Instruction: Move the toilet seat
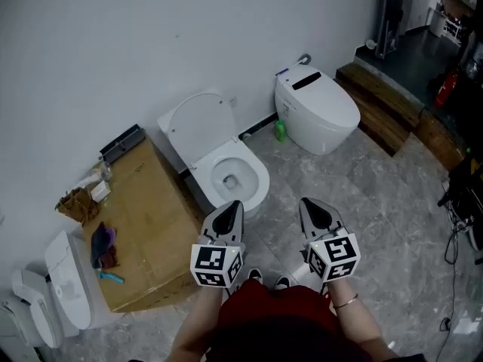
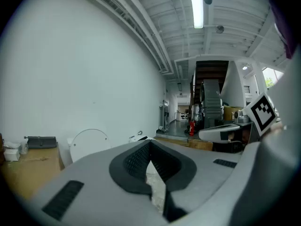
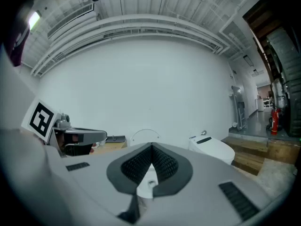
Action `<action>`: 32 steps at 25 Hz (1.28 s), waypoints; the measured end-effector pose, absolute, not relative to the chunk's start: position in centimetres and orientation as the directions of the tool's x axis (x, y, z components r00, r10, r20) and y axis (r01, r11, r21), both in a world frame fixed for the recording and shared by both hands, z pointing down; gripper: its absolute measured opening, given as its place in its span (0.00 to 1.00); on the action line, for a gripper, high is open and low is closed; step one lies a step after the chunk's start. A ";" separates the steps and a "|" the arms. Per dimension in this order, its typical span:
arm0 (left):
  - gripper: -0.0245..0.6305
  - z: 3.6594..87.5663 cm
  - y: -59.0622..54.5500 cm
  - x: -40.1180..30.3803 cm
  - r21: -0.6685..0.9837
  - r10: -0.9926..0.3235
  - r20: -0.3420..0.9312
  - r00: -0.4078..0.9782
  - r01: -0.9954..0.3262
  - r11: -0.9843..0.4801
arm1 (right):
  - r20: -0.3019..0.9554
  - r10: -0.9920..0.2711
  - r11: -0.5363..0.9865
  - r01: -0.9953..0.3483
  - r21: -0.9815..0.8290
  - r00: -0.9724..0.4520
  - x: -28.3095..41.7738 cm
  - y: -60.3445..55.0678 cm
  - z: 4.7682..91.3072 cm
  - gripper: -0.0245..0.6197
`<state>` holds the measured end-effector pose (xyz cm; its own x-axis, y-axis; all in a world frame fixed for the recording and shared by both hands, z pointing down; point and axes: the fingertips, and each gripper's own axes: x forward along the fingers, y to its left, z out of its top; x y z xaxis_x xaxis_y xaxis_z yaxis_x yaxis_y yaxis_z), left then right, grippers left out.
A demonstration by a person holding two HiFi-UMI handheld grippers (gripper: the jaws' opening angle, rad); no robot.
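A white toilet (image 1: 235, 178) stands against the wall with its round lid (image 1: 199, 124) raised; the white ring around the bowl lies flat. Both grippers hover above the floor just in front of the bowl and touch nothing. My left gripper (image 1: 233, 206) points at the bowl's front edge, jaws shut and empty. My right gripper (image 1: 309, 204) is a little to the right, also shut and empty. In the left gripper view the left gripper (image 2: 150, 143) faces the lid (image 2: 88, 143). In the right gripper view the right gripper (image 3: 151, 147) faces the lid (image 3: 145, 136).
A second white toilet (image 1: 318, 108) with its lid closed stands to the right, a green bottle (image 1: 281, 132) beside it. A large cardboard box (image 1: 151, 219) sits left of the bowl. Wooden steps (image 1: 386, 105) lie at the far right. More white fixtures (image 1: 64, 286) stand bottom left.
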<state>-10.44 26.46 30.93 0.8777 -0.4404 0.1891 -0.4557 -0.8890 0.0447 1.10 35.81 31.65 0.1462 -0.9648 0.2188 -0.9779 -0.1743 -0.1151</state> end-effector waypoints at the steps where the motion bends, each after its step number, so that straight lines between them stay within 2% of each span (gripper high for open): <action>1: 0.08 30.8 26.4 -10.3 0.042 -0.445 0.185 0.876 -0.459 -0.887 | 0.215 -0.966 -0.168 -0.979 -0.112 0.142 1.2 35.7 31.6 0.06; 8: 0.08 31.3 26.5 -9.4 0.041 -0.458 0.188 0.869 -0.473 -0.880 | 0.187 -0.969 -0.179 -0.981 -0.072 0.163 2.5 35.9 31.7 0.06; 22: 0.08 32.7 25.1 -8.5 0.035 -0.510 0.232 0.828 -0.531 -0.847 | 0.227 -0.958 -0.215 -0.965 -0.148 0.178 5.8 35.9 33.4 0.06; 32: 0.08 34.5 19.2 -5.0 0.074 -0.516 0.243 0.821 -0.546 -0.834 | 0.262 -0.952 -0.208 -0.963 -0.172 0.158 9.0 30.3 34.9 0.06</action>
